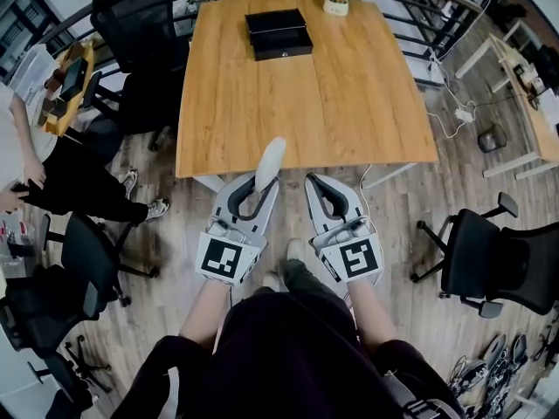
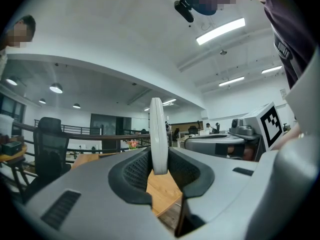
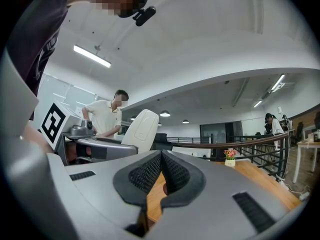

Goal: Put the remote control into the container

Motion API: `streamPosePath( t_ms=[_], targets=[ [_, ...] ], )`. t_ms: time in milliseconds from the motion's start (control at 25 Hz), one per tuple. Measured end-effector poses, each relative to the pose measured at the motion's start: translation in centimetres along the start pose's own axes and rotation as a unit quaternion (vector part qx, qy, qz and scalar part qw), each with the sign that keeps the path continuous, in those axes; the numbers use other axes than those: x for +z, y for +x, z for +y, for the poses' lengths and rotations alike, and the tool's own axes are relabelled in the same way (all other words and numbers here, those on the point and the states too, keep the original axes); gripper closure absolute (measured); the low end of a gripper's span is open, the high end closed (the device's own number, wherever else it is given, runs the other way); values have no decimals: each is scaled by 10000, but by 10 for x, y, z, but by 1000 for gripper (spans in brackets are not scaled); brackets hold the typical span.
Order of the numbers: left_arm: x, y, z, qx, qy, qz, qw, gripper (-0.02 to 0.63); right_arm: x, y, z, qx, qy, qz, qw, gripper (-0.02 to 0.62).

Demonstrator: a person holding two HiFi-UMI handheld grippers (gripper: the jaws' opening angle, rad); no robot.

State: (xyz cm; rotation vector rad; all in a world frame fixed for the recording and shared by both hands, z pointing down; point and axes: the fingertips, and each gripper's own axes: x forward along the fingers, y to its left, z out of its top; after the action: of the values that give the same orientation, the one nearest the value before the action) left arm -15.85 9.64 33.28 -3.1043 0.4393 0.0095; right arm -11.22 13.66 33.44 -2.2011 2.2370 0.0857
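A slim white remote control point(image 1: 270, 162) sticks up and forward from my left gripper point(image 1: 258, 184), whose jaws are shut on its lower end, just off the near edge of the wooden table point(image 1: 349, 103). In the left gripper view the remote control point(image 2: 158, 134) stands edge-on between the black pads. The black open container point(image 1: 278, 33) sits at the table's far side, left of centre. My right gripper point(image 1: 320, 184) hangs beside the left one, jaws closed together on nothing. The right gripper view shows the remote control point(image 3: 141, 130) to its left and the right gripper point(image 3: 161, 159) with pads touching.
A small white pot of flowers point(image 1: 337, 0) stands at the table's far edge. Black office chairs stand at the far left point(image 1: 140, 33), near left point(image 1: 87, 251) and right point(image 1: 493, 264). A person point(image 1: 22, 160) stands at the left. A railing runs behind the table.
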Motion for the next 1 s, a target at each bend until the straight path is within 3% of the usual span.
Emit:
streamPosePath(
  t_ms=[400,840,1000],
  targets=[
    [3,82,22,220,233,232,9992,505,0,48,-75,286,98,-109,9995,577],
    [-9,129,68,291,314,414,9982,505,-14,102,-110,377,158,-59,9991,577],
    [-5,149,94,299,223,152,9992,505,-21,132,-119,338,127,1,9993,577]
  ],
)
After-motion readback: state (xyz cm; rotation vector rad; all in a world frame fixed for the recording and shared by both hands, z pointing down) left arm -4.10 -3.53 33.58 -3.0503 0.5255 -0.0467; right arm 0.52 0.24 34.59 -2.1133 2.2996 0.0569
